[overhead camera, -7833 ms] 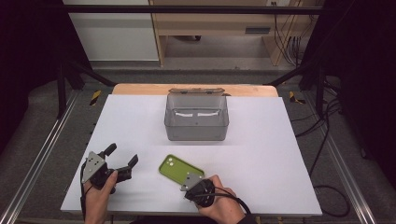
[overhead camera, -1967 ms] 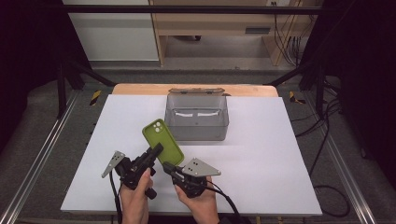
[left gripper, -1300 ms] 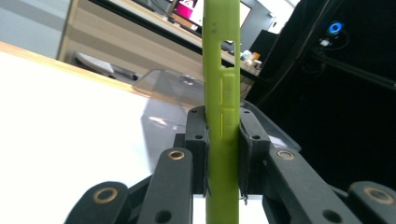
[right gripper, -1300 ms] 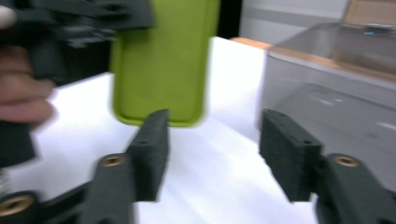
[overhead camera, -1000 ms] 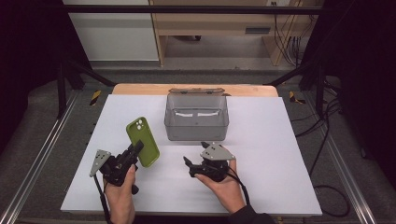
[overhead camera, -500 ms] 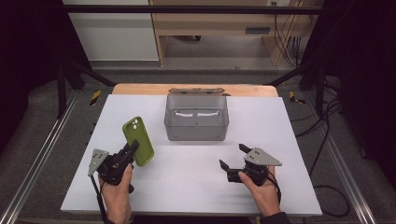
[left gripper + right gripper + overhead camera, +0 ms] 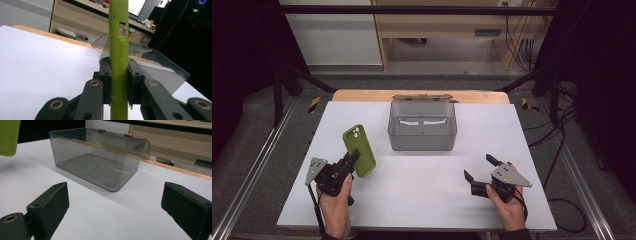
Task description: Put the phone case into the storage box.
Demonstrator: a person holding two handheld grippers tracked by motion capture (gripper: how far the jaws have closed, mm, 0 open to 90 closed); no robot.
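Left tongs [image 7: 353, 159] clamp green phone case [image 7: 359, 150] upright, open box [image 7: 422, 126] ahead-right, nearer them; right tongs [image 7: 479, 167] wide open, empty.

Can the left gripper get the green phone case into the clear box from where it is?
Probably yes: the left gripper holds the phone case clear of the table, the box stands open-topped, and nothing lies between them.

This looks like a lab or research recording station. A white tabletop [image 7: 422, 195] sits inside a frame of metal rails [image 7: 252, 165] against dark surroundings, loose cables [image 7: 562, 125] trail over the grey floor, and a wooden desk [image 7: 452, 25] with a monitor [image 7: 136, 6] stands behind it.
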